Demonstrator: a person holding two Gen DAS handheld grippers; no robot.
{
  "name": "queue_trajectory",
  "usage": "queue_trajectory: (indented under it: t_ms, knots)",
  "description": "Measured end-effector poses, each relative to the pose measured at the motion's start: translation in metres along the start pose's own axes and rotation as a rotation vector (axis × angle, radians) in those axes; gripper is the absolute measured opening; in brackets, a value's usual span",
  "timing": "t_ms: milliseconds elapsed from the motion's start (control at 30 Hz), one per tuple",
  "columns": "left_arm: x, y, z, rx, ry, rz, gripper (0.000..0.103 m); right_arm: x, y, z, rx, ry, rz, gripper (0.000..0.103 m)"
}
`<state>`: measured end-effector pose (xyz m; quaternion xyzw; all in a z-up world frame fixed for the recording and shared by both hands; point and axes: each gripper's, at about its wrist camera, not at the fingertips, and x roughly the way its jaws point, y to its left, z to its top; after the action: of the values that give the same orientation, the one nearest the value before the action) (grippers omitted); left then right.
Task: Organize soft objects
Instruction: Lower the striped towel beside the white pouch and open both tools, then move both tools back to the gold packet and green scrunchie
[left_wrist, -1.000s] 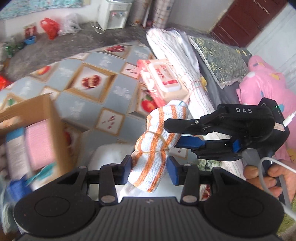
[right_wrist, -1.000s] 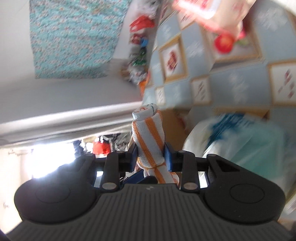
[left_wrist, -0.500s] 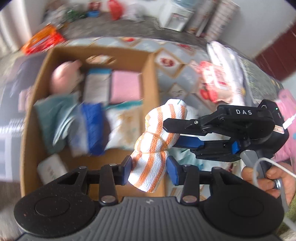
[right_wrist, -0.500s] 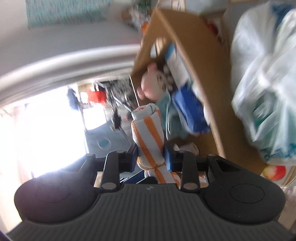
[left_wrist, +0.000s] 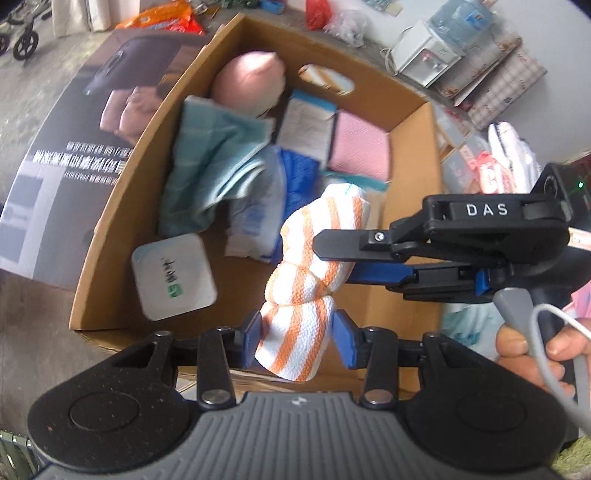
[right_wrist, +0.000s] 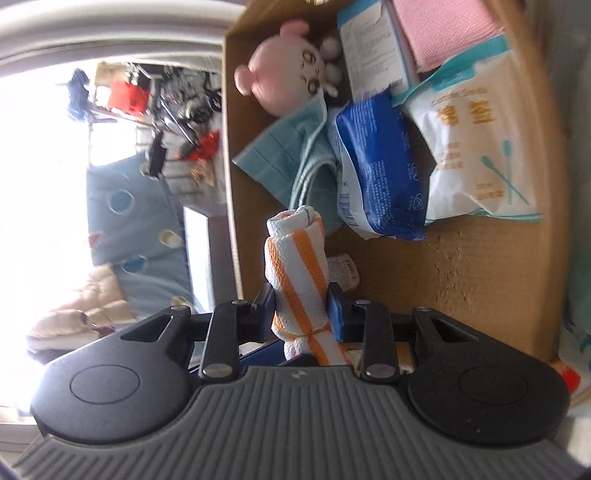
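Note:
A rolled white towel with orange stripes (left_wrist: 306, 284), tied round its middle with a thin band, hangs over an open cardboard box (left_wrist: 107, 236). My left gripper (left_wrist: 297, 332) is shut on the towel's lower end. My right gripper (left_wrist: 332, 258) comes in from the right and is shut on its upper half. In the right wrist view the towel (right_wrist: 297, 273) stands upright between the right gripper (right_wrist: 301, 306) pads, above the box's bare floor (right_wrist: 461, 273).
The box holds a pink plush toy (right_wrist: 284, 81), a teal cloth (left_wrist: 210, 166), a blue packet (right_wrist: 376, 166), a white swab packet (right_wrist: 476, 147), a pink pad (left_wrist: 360, 146) and a white square pack (left_wrist: 173, 275). A printed flap (left_wrist: 74, 147) lies left of the box.
Both grippers have carried the towel from above the patterned quilt to above the open box. The box now fills both views. The grip on the towel is unchanged.

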<state>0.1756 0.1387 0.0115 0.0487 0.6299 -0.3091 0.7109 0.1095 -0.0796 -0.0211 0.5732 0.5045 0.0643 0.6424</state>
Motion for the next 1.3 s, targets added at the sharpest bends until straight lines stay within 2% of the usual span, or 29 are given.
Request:
queue_trajectory:
  t_ms: [167,433,633,733,800,900,1100,1300]
  knots:
    - [0.014,0.016,0.005,0.011,0.03,0.016,0.052,0.031,0.001,0.01,-0.054,0.019,-0.079,0.028]
    - [0.024,0.029,0.005,0.024,0.081,0.026,0.053,0.077,-0.005,0.014,-0.058,0.09,-0.152,0.028]
    - [0.024,0.03,0.005,0.025,0.093,0.032,0.055,0.083,-0.012,0.015,-0.01,0.09,-0.173,0.031]
    - [0.024,0.028,0.005,0.029,0.091,0.034,0.059,0.073,-0.013,0.013,-0.008,0.076,-0.179,0.035]
    - [0.025,0.026,0.006,0.033,0.088,0.037,0.061,0.06,-0.012,0.01,-0.013,0.053,-0.166,0.042]
    - [0.025,0.02,0.006,0.048,0.082,0.039,0.063,0.039,-0.011,0.008,-0.017,0.007,-0.127,0.042]
    - [0.026,-0.001,0.0,0.082,0.087,0.029,0.063,-0.018,-0.015,0.003,-0.009,-0.099,-0.009,0.043]
    - [0.021,-0.038,-0.008,0.142,0.048,-0.002,0.064,-0.081,-0.023,-0.013,0.026,-0.257,0.111,0.045]
